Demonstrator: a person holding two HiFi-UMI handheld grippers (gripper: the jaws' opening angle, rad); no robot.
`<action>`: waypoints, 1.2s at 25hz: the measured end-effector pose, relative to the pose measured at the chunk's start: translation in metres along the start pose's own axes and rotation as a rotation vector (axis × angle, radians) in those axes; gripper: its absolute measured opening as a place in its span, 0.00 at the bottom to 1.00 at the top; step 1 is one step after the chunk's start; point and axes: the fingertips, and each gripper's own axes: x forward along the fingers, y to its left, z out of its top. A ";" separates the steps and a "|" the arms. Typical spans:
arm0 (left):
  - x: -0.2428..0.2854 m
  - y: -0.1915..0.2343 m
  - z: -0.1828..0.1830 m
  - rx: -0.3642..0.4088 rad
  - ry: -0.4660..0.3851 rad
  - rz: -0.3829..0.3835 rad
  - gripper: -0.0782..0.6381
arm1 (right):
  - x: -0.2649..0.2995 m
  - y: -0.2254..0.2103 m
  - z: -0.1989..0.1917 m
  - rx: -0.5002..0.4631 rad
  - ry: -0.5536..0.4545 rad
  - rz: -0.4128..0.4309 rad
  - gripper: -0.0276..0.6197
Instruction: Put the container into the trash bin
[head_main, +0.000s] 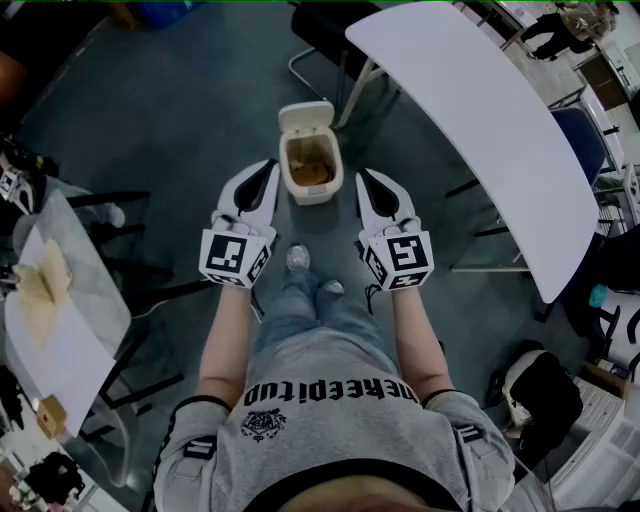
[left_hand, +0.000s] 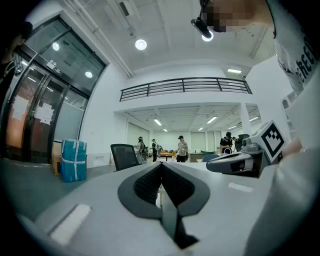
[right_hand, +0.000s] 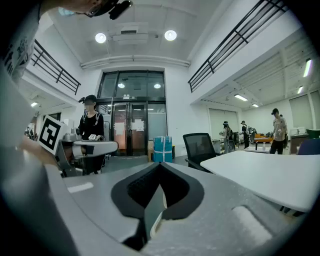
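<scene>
Standing over the bin (head_main: 312, 196), set on the floor just ahead of both tips and midway between them. Holding the left hand-held gripper (head_main: 266, 172) closed, pads pressed together on nothing; holding the right hand-held gripper (head_main: 363, 178) likewise, closed and empty, level with its twin.

Looking into the bin: a brownish mass inside, probably the container (head_main: 312, 170) already dropped in, though too small to tell for sure.

Judging the step as the release check and pull-back. To do it well:
- Lift both tips straight up and back, clear of the rim and of the raised lid (head_main: 305, 117) at the far end.
- Check that the container lies wholly below the rim, so nothing props the lid.
- Keep the jaws closed while drawing back, to avoid snagging the bin wall.

Reading the bin's mouth as facing up, its long axis running straight away from the tips, with the lid hinged on the far short side and tipped back. Cannot make out the container's own axis or which way it points inside.
</scene>
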 end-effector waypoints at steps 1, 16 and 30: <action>-0.002 -0.001 0.001 0.000 -0.003 0.000 0.12 | -0.002 0.001 0.002 0.002 -0.008 0.002 0.05; -0.014 -0.018 0.019 0.032 -0.028 0.016 0.12 | -0.022 0.004 0.022 0.021 -0.084 0.013 0.04; -0.018 -0.027 0.025 0.045 -0.024 0.015 0.12 | -0.030 0.004 0.033 0.040 -0.121 0.014 0.04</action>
